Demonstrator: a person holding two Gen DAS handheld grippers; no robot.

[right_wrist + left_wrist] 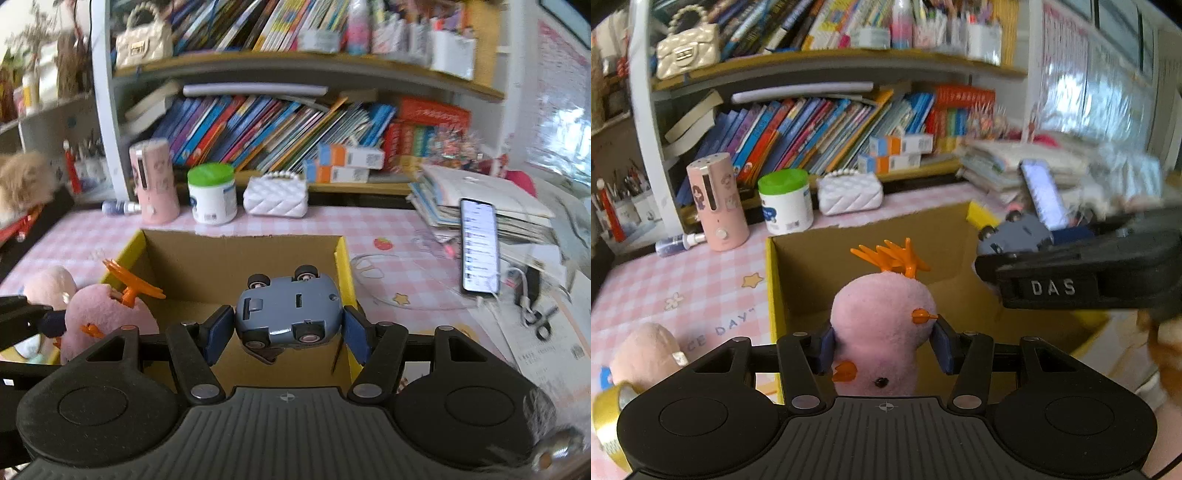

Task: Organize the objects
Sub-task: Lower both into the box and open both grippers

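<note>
Left wrist view: left gripper point(882, 349) is clenched on a pink plush bird point(881, 332), blue fingers point(827, 349) pressing its sides. Bird is upside down, orange feet point(892, 256) pointing up, beak and eye nearest the camera. It hangs over the near edge of an open cardboard box point(798, 266) with yellow outer walls, sitting on the pink checked tabletop point(687, 280). Right gripper point(997, 258) comes in from the right over the box's right side, with a grey-blue toy car point(1015, 232) at its tip; grip itself is blurred here. Peach plush toy point(642, 350) and a gold tape roll point(609, 417) lie on the tabletop left of the box. Behind the box: pink cylinder point(718, 201), white jar with green lid point(785, 201), white quilted purse point(849, 192), then a bookshelf point(827, 62). A phone point(1043, 194) with lit screen leans on a paper stack at right.

Right wrist view: right gripper point(290, 328) fingers point(356, 334) grasp the toy car point(290, 310) by its ends, underside and wheels facing the camera. Car is held above the box point(240, 258) interior, toward the right wall. Pink bird point(107, 317) in the left gripper point(57, 321) sits at the box's left wall, peach plush point(48, 284) just behind it. Phone point(480, 247) rests on the tabletop point(388, 229) right of the box, next to papers and keys point(533, 310).
</note>
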